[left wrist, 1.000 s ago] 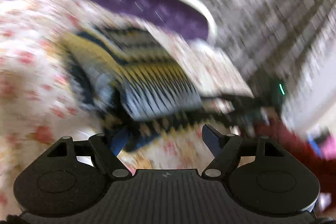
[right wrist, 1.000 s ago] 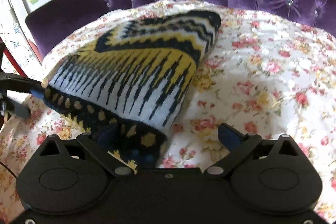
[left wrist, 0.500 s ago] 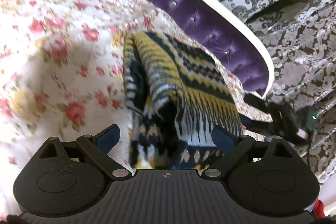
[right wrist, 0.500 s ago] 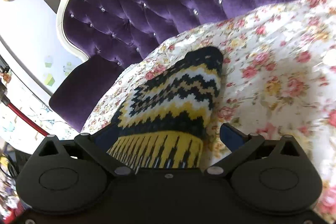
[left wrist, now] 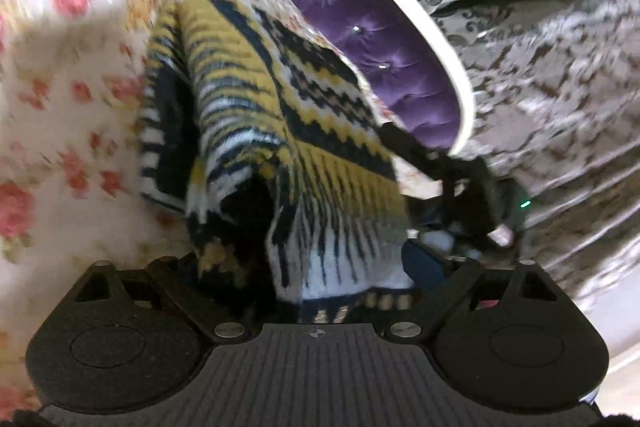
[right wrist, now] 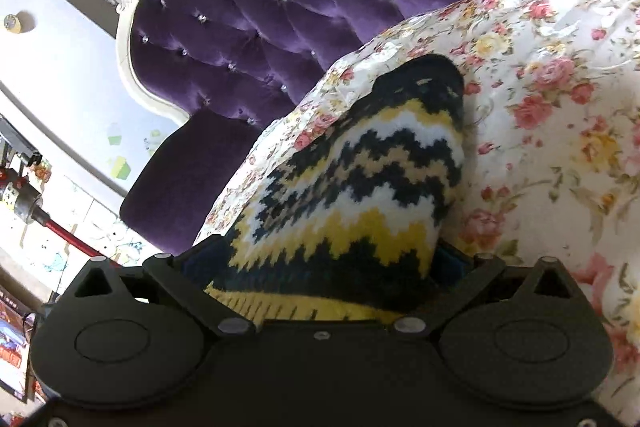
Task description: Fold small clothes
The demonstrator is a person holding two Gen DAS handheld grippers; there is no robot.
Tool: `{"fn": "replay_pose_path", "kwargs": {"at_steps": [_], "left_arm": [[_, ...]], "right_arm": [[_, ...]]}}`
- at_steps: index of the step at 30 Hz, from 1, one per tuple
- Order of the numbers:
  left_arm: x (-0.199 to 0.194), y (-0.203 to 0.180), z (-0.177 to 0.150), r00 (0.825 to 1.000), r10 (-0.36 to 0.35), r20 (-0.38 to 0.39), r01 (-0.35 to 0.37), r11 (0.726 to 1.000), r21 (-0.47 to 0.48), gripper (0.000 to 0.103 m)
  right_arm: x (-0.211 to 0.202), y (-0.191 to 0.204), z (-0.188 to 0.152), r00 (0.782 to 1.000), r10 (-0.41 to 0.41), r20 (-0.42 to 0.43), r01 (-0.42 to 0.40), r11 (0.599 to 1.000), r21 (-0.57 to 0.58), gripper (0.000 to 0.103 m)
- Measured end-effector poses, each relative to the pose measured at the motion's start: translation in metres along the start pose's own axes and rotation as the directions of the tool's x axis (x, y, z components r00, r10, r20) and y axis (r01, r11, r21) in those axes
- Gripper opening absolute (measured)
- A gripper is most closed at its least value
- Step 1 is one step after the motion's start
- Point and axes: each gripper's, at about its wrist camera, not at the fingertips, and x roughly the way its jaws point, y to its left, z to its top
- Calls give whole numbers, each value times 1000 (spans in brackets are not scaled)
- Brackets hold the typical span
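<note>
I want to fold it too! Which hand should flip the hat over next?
Probably the left: the hat gapes open between its spread fingers, loose layers ready to grab. The right sits around the flat, smooth side.

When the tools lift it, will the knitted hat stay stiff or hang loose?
Probably loose: the knitted hat already buckles into deep folds near the left tool. It looks thick and fuzzy, so it should hardly slip between the right tool fingers. It seems light, lying softly on the floral sheet.
</note>
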Motion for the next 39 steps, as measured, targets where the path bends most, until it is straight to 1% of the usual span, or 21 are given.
{"fn": "replay_pose_path", "kwargs": {"at_steps": [1,2,3,4,6,9,12,15,19,22,24,27,29,30,32,35,36,37,38,39], "left_arm": [[3,3,0,1000,-26,-13,26,999,-27,68],[6,5,-1,999,-38,-25,36,998,-44,64],[7,4,-2,999,-42,-33,40,998,-42,59],[6,2,-4,998,-42,-41,41,999,-29,59],[3,-3,-10,997,-55,-60,54,998,-17,59],[-1,-14,-23,993,-69,-92,68,998,-10,59],[-10,-26,-47,989,-62,-135,66,998,25,59],[-19,-37,-76,982,-68,-174,72,997,15,59],[-29,-52,-120,971,-67,-228,74,997,18,60],[-39,-61,-150,966,-66,-249,75,997,27,61],[-45,-66,-163,968,-61,-244,71,997,32,61],[-56,-66,-181,971,-53,-232,62,998,31,61],[-65,-66,-190,975,-34,-218,47,997,55,61],[-69,-67,-193,979,-14,-205,29,997,74,61],[-77,-72,-198,986,30,-166,-11,993,115,62],[-91,-78,-208,990,111,-87,-94,979,183,64],[-95,-80,-212,989,134,-61,-119,972,202,66],[-100,-84,-215,986,165,-27,-155,962,224,69],[-105,-88,-218,981,192,6,-188,951,244,71],[-109,-93,-221,974,222,48,-227,937,267,73]], "right_arm": [[1,1,0,1000,-21,-12,21,1000,2,67],[-1,2,-2,998,-56,-16,56,998,-2,56],[-3,3,-3,998,-62,-19,62,998,0,56],[-7,4,-5,998,-62,-18,62,998,12,54],[-18,9,-12,997,-72,-22,73,997,38,54],[-38,17,-25,995,-96,-32,97,994,42,54],[-67,28,-47,992,-115,-43,117,991,63,54],[-94,41,-71,989,-138,-54,141,988,65,54],[-125,54,-111,987,-148,-68,153,986,67,55],[-142,61,-135,986,-148,-82,153,986,65,55],[-152,67,-151,984,-153,-85,158,986,56,56],[-159,78,-167,983,-163,-87,166,986,32,58],[-165,84,-178,981,-177,-82,178,984,9,62],[-166,87,-183,979,-186,-77,187,982,-4,64],[-169,92,-191,974,-219,-57,217,976,-34,73],[-176,96,-204,972,-235,-29,234,971,-45,78],[-179,98,-208,970,-242,-20,241,969,-52,80],[-182,101,-212,967,-255,-8,254,965,-67,85],[-187,104,-215,963,-270,6,270,959,-84,92],[-192,107,-220,958,-286,19,286,953,-101,94]]}}
